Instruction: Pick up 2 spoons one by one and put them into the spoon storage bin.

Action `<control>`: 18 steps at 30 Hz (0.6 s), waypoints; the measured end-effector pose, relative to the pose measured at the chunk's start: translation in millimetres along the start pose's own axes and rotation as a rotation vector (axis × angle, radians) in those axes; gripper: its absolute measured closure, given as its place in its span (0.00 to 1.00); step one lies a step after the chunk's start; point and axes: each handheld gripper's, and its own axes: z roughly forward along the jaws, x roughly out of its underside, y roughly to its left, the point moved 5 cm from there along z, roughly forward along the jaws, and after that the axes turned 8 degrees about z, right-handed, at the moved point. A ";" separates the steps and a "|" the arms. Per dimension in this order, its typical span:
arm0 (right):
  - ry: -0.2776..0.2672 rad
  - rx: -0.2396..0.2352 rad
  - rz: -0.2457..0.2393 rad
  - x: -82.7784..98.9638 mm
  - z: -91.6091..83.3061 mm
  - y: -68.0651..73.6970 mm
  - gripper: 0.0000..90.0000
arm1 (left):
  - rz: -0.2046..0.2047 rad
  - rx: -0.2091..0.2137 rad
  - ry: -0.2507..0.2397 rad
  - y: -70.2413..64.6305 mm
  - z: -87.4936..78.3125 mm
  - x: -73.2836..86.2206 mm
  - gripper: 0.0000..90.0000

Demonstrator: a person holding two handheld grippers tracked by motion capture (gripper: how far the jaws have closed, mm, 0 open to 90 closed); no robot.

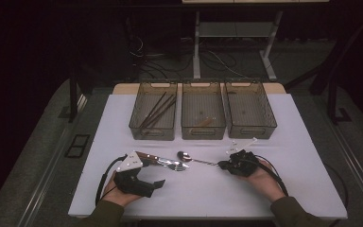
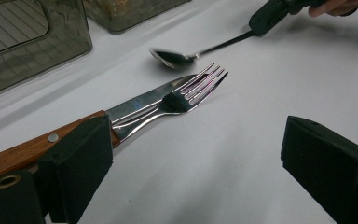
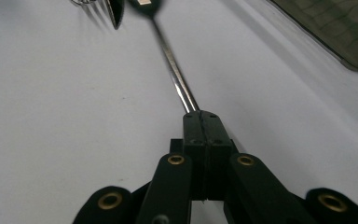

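Step in hand, as judged: cutlery being sorted off the desk into the trays; the right gripper has its jaws pressed together on the handle end of the spoon, pads meeting with only the thin handle between them; grip looks complete, lift not yet begun, as the bowl of the spoon appears to rest on or just above the desk, cannot tell which; left gripper has its jaws wide apart and holding nothing; the knife and fork lie just outside and ahead of its left jaw, the knife's wooden handle passing behind that jaw, nothing between the two jaws but bare desk. Spoon: dark, glossy oval bowl, slim straight metal handle running from the shut jaws directly forward, bowl at the far end near the fork tines and knife tip, apart from them by a small gap. Next move, by judgement: raise the spoon clear without sweeping the bowl into the fork; carry it toward the row of three trays beyond the jaws; handle is thin and smooth, so it may pivot in the grip if tipped; which tray is meant I cannot tell.
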 end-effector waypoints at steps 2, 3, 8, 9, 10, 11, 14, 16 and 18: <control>0.000 -0.001 0.000 0.2 0.5 -0.3 1.00 | 0.000 0.000 0.000 0.0 0.0 -0.1 0.10; 0.001 0.002 -0.001 0.2 0.4 0.2 1.00 | 0.000 0.001 0.000 -0.1 0.1 0.0 0.10; -0.001 -0.004 -0.003 0.4 0.0 0.5 1.00 | 0.001 0.005 0.001 -0.6 1.1 -0.5 0.10; -0.005 -0.008 -0.002 0.2 -0.1 1.2 1.00 | 0.003 0.006 0.006 -0.6 1.4 -0.2 0.10; -0.012 -0.016 -0.005 -0.4 -0.7 1.7 1.00 | 0.001 0.007 0.007 -0.9 1.7 -0.2 0.10; -0.021 -0.025 -0.002 -1.1 -1.6 2.6 1.00 | 0.002 0.009 0.008 -1.0 1.9 -0.4 0.10; -0.045 -0.041 0.013 -2.4 -5.7 3.0 0.96 | 0.008 0.012 0.009 0.6 3.6 -2.9 0.11; -0.073 -0.058 0.031 -3.3 -9.5 2.3 0.86 | 0.014 0.015 0.014 2.5 6.3 -5.1 0.12; -0.096 -0.069 0.050 -3.9 -13.7 1.0 0.71 | 0.023 0.024 0.024 5.4 8.6 -7.6 0.13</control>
